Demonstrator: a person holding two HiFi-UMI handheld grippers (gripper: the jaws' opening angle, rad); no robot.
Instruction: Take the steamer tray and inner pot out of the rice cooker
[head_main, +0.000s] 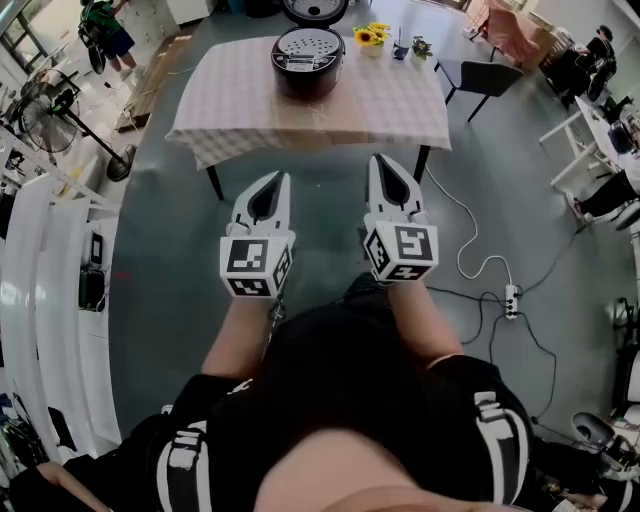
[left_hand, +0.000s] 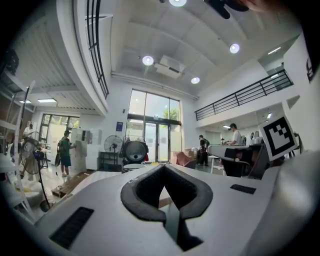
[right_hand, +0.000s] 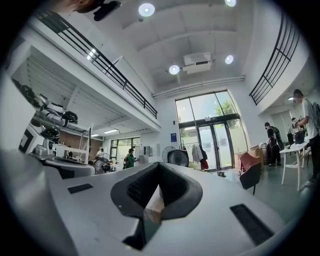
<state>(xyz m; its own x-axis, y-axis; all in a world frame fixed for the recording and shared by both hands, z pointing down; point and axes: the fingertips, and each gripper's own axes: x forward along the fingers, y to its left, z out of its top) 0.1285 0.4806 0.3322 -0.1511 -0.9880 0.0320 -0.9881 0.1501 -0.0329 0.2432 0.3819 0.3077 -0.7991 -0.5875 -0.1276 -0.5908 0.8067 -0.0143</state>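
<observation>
The steamer tray (head_main: 307, 45) sits in the open rice cooker (head_main: 308, 72) near the table's (head_main: 400, 100) far edge, inner pot presumably beneath it, straight ahead and well apart from the closed, empty left gripper (head_main: 271, 188) and right gripper (head_main: 387, 174), slightly nearer the left.

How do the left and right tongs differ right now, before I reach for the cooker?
The right tongs reach slightly nearer the table than the left tongs. The left tongs sit left of the cooker, and the right tongs sit right of it. Both are shut, empty and short of the table.
</observation>
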